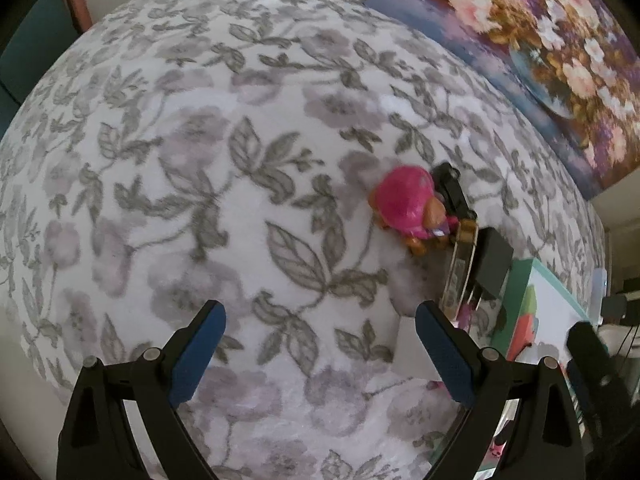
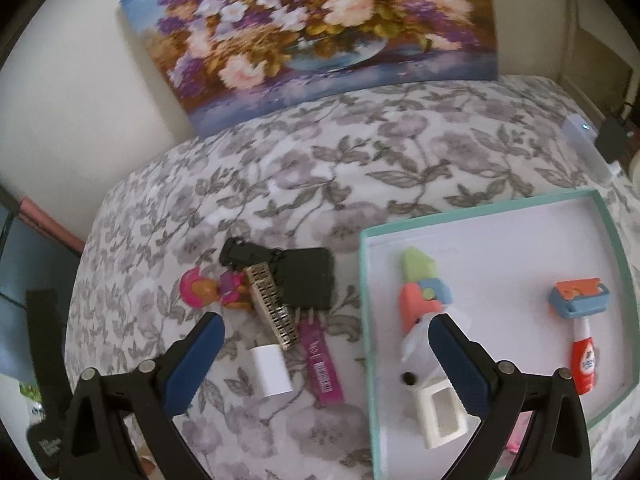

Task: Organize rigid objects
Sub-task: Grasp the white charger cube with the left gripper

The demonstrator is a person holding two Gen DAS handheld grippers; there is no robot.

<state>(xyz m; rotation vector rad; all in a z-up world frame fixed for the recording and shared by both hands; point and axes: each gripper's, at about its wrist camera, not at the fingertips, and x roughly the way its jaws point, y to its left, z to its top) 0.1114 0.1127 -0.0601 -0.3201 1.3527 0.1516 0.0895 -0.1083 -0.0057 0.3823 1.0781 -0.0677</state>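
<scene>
A pile of small objects lies on the floral blanket: a pink-hatted toy figure (image 2: 208, 290) (image 1: 408, 208), a black clip (image 2: 244, 254), a black power adapter (image 2: 310, 280), a silver patterned bar (image 2: 272, 310), a white charger cube (image 2: 272, 372) and a magenta strip (image 2: 324, 364). A teal-rimmed white tray (image 2: 612, 232) to the right holds a pastel toy (image 2: 422, 286), a white 3D-printed piece (image 2: 434, 400) and a toy razor (image 2: 580, 324). My right gripper (image 2: 326, 360) is open above the pile and the tray's edge. My left gripper (image 1: 320, 350) is open and empty over bare blanket, left of the pile.
A flower painting (image 2: 320, 28) leans on the wall behind the bed. The floral blanket (image 1: 200, 160) covers the whole surface. A white device and black items (image 2: 600, 136) sit at the far right edge. A dark strap (image 2: 44, 340) lies off the left side.
</scene>
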